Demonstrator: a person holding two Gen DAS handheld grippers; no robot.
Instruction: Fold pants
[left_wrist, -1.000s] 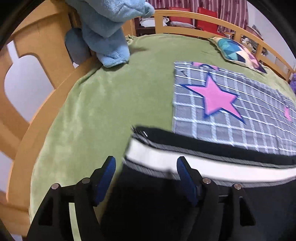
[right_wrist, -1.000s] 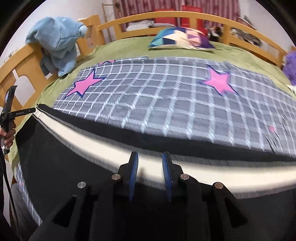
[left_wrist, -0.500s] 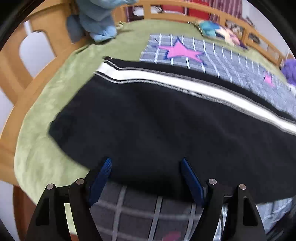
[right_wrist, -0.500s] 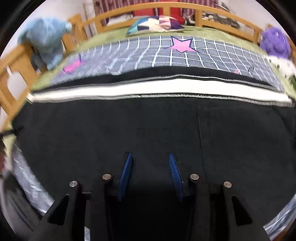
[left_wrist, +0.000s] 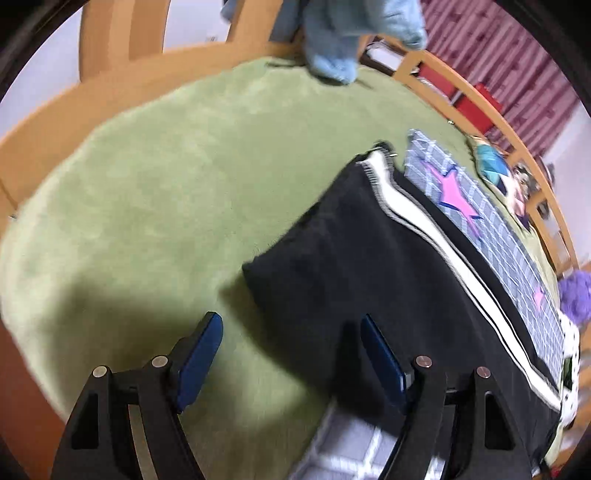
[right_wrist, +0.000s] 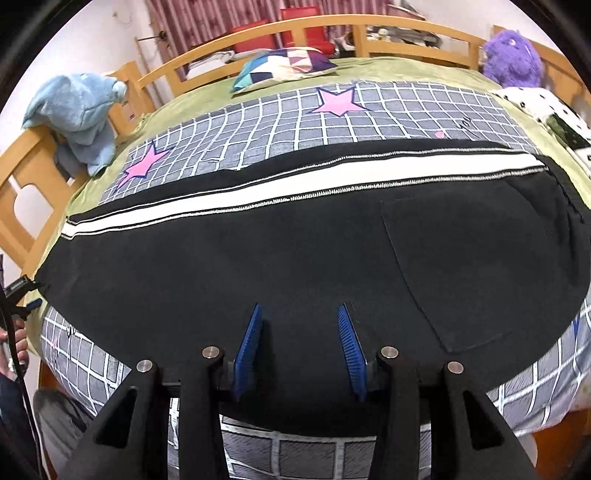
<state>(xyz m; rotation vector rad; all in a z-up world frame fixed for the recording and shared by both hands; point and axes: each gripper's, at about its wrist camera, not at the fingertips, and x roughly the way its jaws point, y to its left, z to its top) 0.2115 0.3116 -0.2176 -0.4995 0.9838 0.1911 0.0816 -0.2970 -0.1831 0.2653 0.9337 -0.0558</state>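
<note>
Black pants with a white side stripe lie flat and lengthwise across the bed, back pocket to the right. My right gripper hovers open over the near edge of the pants around the middle, its pads pressing on nothing. My left gripper is open over the green cover at the leg end of the pants. The near corner of the hem lies just ahead of its right finger, and nothing is held. The left gripper also peeks in at the left edge of the right wrist view.
A grey checked blanket with pink stars lies under the pants. A blue plush toy hangs on the wooden bed rail. A patterned pillow, a purple plush and a dotted white cloth sit at the far side.
Both grippers drew back from the striped far edge to the near side of the pants. The left one then swung and rolled leftward off the leg end. The right jaws widened.
</note>
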